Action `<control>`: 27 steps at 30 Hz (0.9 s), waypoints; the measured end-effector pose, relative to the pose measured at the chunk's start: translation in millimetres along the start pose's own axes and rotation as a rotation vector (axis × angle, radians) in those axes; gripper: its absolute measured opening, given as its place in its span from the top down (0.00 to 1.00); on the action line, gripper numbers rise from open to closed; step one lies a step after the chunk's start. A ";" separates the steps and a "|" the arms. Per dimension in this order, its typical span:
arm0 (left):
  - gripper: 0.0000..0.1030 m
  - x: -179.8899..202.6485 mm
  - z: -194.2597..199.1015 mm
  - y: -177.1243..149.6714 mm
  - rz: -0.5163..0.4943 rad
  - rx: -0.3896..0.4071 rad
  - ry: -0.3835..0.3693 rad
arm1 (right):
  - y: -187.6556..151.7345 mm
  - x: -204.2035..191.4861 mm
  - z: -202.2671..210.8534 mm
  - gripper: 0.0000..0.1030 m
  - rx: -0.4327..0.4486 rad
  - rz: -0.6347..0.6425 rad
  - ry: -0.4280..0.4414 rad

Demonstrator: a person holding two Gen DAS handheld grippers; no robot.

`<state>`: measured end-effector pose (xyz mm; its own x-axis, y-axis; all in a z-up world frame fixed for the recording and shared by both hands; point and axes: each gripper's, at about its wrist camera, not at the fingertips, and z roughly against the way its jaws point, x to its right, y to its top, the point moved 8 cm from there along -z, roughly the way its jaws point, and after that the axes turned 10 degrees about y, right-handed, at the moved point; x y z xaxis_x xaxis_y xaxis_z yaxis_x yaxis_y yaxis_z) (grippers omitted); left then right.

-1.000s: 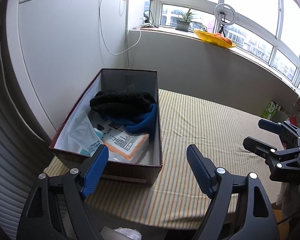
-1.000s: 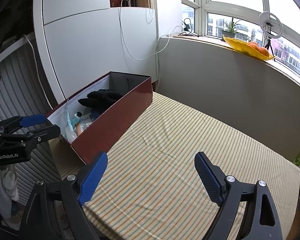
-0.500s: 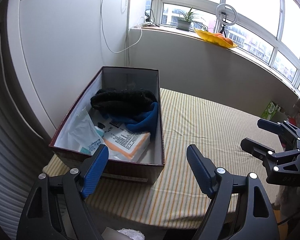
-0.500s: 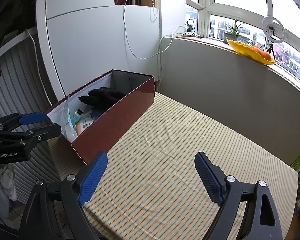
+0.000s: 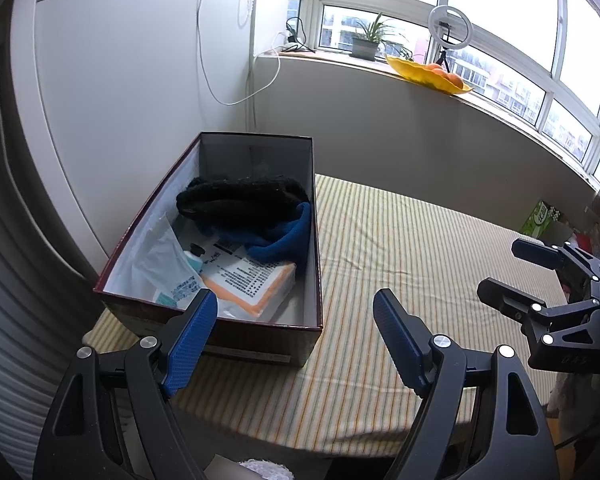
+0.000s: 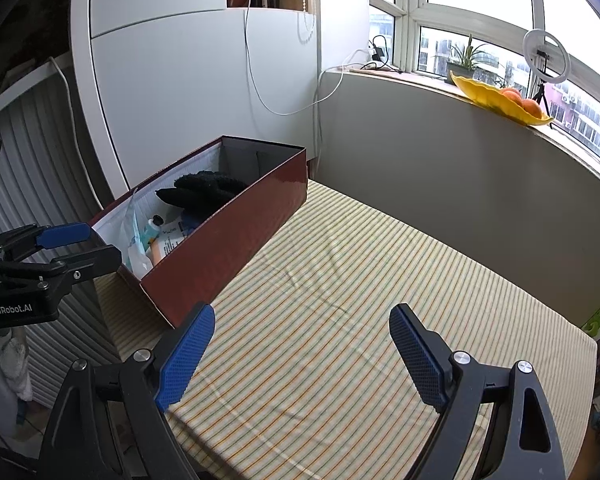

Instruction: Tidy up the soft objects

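Pulled back and up a touch over the last second, both views: box a shade smaller and lower than before, more wall and window in sight, nothing in the box disturbed. Left gripper (image 5: 294, 330) spread wide and empty, hovering just short of the near end of the dark red box (image 5: 260, 338). Right gripper (image 6: 302, 344) likewise wide apart, carrying nothing, hanging over bare striped tablecloth (image 6: 380, 280), well apart from the box. Inside the box, at the far end, a black fuzzy item (image 5: 240, 200) lying over a blue cloth (image 5: 288, 236); nearer, an orange-edged printed pack (image 5: 248, 284), a clear plastic bag (image 5: 160, 264) leaning on the left wall, and a small bottle (image 5: 192, 258) tucked between them. Across the table top, not one loose soft thing to be seen, from either wrist. Looks very much like the gathering already done: soft pieces in, box still open, no lid anywhere in view. Left to do, at a guess, little or nothing beyond perhaps tidying the pile. One caveat: something white and fluffy (image 5: 266, 472) peeking at the bottom edge below the left gripper, too cut off to name, possibly off the table altogether.
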<state>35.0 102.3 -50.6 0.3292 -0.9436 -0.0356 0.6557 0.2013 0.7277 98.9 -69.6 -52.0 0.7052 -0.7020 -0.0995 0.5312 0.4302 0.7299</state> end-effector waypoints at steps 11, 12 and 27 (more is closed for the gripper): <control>0.22 1.8 0.4 -0.4 0.002 -0.003 -0.003 | -2.8 0.4 -0.6 0.16 -0.002 -0.006 -0.003; 0.22 1.8 0.5 -0.5 0.002 -0.003 -0.003 | -3.2 0.6 -0.5 0.16 -0.003 -0.005 -0.003; 0.22 2.8 1.1 -0.6 0.003 0.003 -0.010 | -8.0 2.3 -1.2 0.16 -0.011 -0.005 -0.004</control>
<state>34.7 99.2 -50.3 0.3248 -0.9454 -0.0267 0.6523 0.2035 0.7301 96.8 -73.9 -58.9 0.7010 -0.7061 -0.1003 0.5395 0.4330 0.7221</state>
